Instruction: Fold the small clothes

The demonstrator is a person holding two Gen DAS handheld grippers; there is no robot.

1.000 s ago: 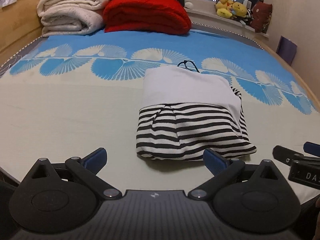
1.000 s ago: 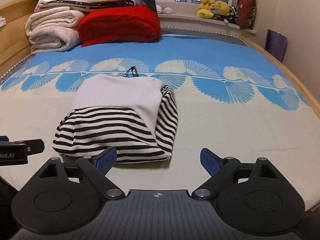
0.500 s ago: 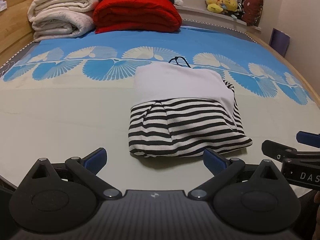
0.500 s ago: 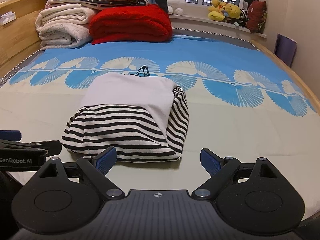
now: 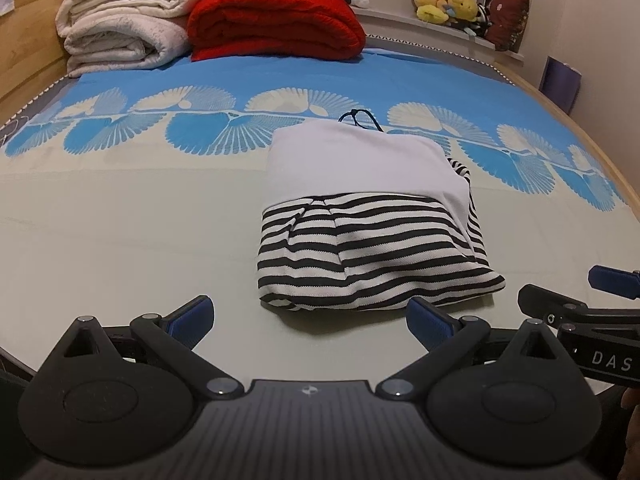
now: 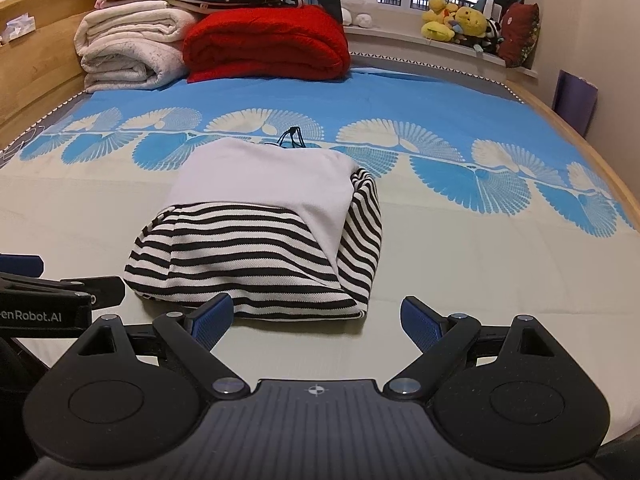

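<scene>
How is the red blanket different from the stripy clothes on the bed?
The red blanket is one plain colour; the striped garment has black and white stripes with a plain pale part on top. The blanket lies at the far end of the bed beside the white blankets; the garment lies alone, near both open grippers. Both are folded.

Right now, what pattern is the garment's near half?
Black-and-white stripes; clearest in the right wrist view.

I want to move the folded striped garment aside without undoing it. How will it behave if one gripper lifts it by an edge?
The striped garment looks like soft knit, so it will probably sag and unfold. The white layer merely lies on top and may slide off. It is likely light; pushing it along the bedsheet may bunch it.
</scene>
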